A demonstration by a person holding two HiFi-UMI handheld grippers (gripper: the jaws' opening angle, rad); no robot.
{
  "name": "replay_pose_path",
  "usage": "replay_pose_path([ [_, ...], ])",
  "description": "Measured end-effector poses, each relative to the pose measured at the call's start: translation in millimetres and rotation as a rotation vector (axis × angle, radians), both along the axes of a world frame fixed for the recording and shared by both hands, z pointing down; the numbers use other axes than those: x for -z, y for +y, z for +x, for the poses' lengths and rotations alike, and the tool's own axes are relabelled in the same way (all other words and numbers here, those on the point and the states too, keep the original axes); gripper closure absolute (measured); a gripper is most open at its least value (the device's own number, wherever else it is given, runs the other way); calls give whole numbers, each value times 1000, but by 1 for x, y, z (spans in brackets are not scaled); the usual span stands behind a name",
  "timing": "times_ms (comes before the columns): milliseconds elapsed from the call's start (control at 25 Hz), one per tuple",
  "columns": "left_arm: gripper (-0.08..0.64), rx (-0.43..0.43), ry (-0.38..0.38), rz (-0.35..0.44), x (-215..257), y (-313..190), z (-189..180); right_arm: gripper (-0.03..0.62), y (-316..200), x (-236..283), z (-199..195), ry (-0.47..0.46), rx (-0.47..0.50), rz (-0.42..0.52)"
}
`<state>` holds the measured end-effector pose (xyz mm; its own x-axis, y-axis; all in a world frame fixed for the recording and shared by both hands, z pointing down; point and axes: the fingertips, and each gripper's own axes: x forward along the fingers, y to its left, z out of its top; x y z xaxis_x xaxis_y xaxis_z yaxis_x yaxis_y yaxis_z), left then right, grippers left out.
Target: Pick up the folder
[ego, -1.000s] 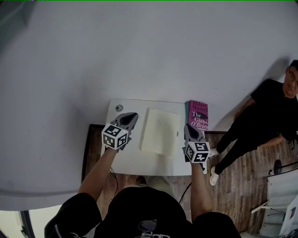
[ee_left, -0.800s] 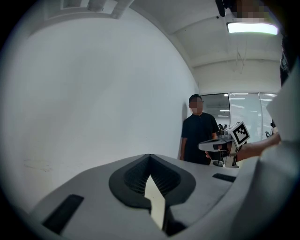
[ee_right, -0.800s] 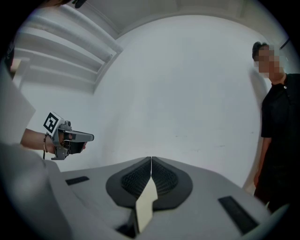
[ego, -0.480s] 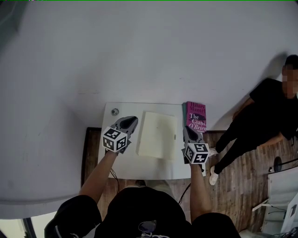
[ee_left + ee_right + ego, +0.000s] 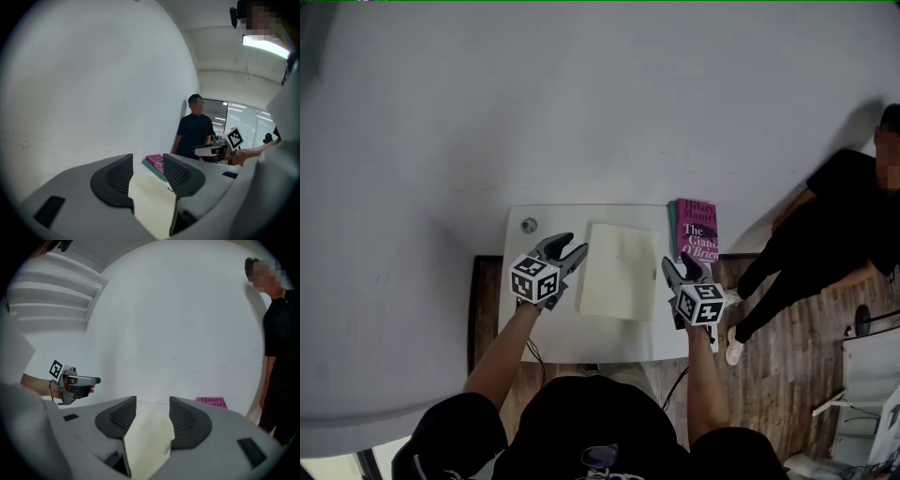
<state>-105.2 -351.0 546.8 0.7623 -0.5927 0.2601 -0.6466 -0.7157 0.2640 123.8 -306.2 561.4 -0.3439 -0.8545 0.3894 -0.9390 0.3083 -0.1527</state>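
A cream folder [image 5: 619, 270] lies flat on the white table [image 5: 581, 337]. My left gripper [image 5: 573, 246] hovers at the folder's left edge and my right gripper [image 5: 682, 265] at its right edge. Both have just been opening their jaws and stand open with nothing gripped. In the left gripper view the folder [image 5: 150, 206] shows through the gap of the left gripper [image 5: 147, 164], pads clear of it. In the right gripper view the folder [image 5: 147, 437] lies likewise beyond the right gripper [image 5: 152, 411]. Each gripper view also catches the other gripper.
A pink book [image 5: 697, 231] lies at the table's far right corner, just past the folder. A small round object [image 5: 529, 225] sits at the far left corner. A person in black [image 5: 825, 244] stands to the right on the wooden floor. A white wall backs the table.
Both grippers' jaws went from shut to open. Both hands came lower and a little closer to the folder's sides.
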Motion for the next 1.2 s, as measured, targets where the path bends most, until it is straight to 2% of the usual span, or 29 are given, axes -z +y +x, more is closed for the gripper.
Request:
replay_pose_path([
  [160, 351, -18, -15, -50, -19, -4, 4, 364, -5, -12, 2, 1, -4, -27],
  [640, 351, -23, -44, -201, -84, -11, 8, 354, -15, -70, 14, -20, -2, -168],
  [1200, 351, -15, -90, -341, -148, -19, 18, 347, -24, -143, 17, -59, 31, -325],
])
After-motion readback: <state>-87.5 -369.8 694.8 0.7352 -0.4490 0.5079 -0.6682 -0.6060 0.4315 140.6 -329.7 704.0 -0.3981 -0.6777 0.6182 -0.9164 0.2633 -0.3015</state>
